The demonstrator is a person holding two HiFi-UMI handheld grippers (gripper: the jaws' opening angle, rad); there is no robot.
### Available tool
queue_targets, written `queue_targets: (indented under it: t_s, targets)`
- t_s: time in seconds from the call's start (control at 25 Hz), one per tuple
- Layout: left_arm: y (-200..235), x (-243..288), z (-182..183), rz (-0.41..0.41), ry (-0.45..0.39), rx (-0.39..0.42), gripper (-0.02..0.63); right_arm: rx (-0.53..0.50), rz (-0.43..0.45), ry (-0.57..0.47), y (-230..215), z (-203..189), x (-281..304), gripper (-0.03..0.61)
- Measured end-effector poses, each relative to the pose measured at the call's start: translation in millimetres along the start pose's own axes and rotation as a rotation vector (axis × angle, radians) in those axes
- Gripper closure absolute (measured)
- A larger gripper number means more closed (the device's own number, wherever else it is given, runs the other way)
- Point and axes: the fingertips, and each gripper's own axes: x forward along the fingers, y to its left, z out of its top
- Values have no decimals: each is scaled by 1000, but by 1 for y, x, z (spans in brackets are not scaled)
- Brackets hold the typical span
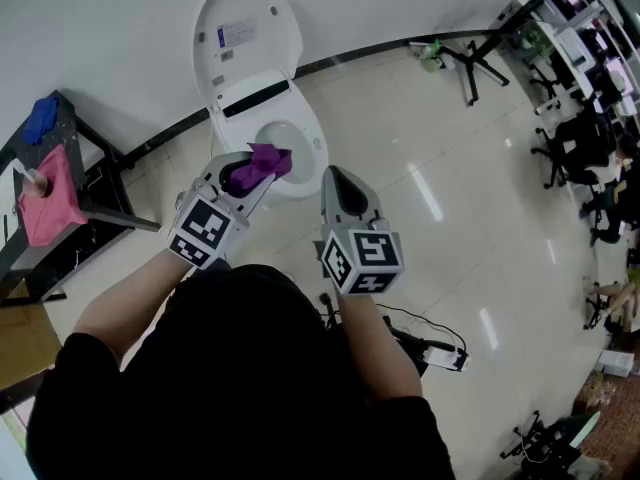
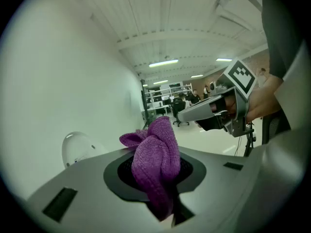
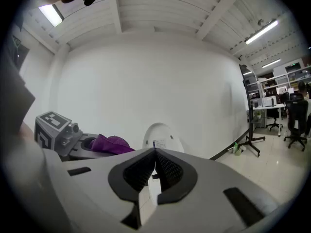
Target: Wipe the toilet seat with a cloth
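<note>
Left tongs point(image 1: 250, 174): pinching the cloth point(image 1: 268, 157). Most of it is bunched up and sticking out past the tips.
Right tongs point(image 1: 334, 174): pressed together with nothing between them, held just right of the left pair.
Cloth position: in the head view it lies over the front-left of the toilet seat point(image 1: 319, 151). Neither gripper view shows whether it touches the seat.
Seat: white ring, down, with the lid point(image 1: 245, 28) raised behind it and the bowl point(image 1: 285, 140) open. No stains or wet streaks can be made out at this size.
Stage: unresolved. The pose fits a cloth coming down for a pass as well as one lifted off after a pass.
Grip note: the pinch catches only the lower fold. It should be kept firm, since a loose cloth here would probably drop into the bowl.
Wiping note: any pass would do best with the loose wad pressed flat on the ring and following its curve. The tongs tips should be kept off the plastic.
Right tongs note: best kept clear of the left pair's path.
</note>
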Motion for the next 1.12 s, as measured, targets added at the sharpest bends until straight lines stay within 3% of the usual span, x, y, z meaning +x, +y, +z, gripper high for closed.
queue_targets:
  t_s: [0.32, 0.68, 0.92, 1.12]
  targets:
    - [6, 51, -18, -12, 78, -10, 520, 41, -2, 29, -30, -20, 9, 561]
    - [59, 154, -73, -68, 190, -62, 520, 77, -42, 119, -82, -51, 74, 561]
    - [111, 254, -152, -120, 306, -147, 520, 117, -83, 199, -129, -91, 157, 561]
    - [127, 327, -224, -146, 413, -185, 520, 172, -143, 264, -171, -136, 203, 561]
